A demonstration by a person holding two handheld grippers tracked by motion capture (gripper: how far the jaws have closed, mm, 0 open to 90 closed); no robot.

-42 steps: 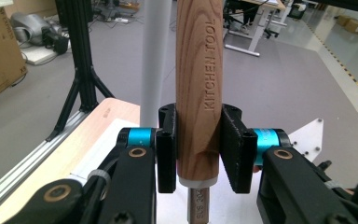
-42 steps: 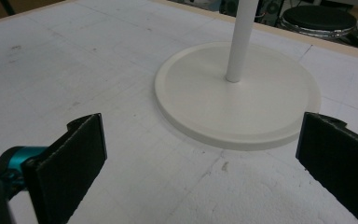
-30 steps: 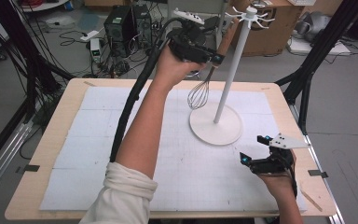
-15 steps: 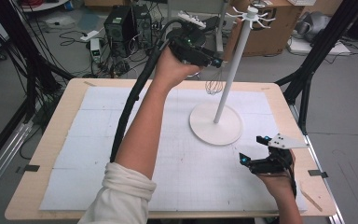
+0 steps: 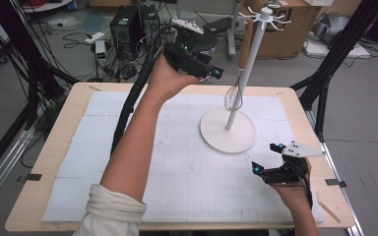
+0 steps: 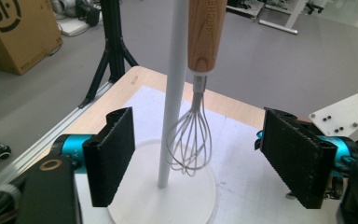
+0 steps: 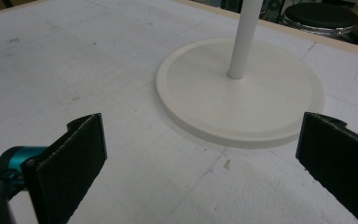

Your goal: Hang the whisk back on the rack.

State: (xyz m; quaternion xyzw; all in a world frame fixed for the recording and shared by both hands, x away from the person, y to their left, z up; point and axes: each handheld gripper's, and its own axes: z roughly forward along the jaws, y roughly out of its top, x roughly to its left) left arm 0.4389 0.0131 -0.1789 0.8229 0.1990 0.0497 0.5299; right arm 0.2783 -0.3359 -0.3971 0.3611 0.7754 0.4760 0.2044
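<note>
Left gripper [image 5: 211, 73] is held raised over the far side of the table, jaws parted with nothing between them; they have just been opening, and the whisk [image 6: 193, 149] is seen apart from both pads [image 6: 114, 154] in the left gripper view. The whisk [image 5: 234, 96] is hung by its wooden handle [image 6: 206, 32] from a hook at the top of the stand [image 5: 246, 73], wire head down, just beside the white pole [image 6: 172, 93] and above the round base [image 5: 228, 130]. The hanging step is judged done: the whisk is carried by the stand alone. What is left, as far as can be judged, is only drawing the left gripper back clear of the stand. Right gripper [image 5: 270, 169] is rested low at the near right of the mat [image 5: 128, 147], jaws wide and unloaded, the base [image 7: 240, 98] seen ahead of it. The pole and the dangling whisk are judged the only things in the way of a withdrawal; a brush against the wire head could set it swinging. Beyond the table [image 5: 44, 162], a cardboard box [image 5: 285, 29], black tripod legs [image 5: 325, 73], cables and equipment on the floor are noted, well apart from the work.
</note>
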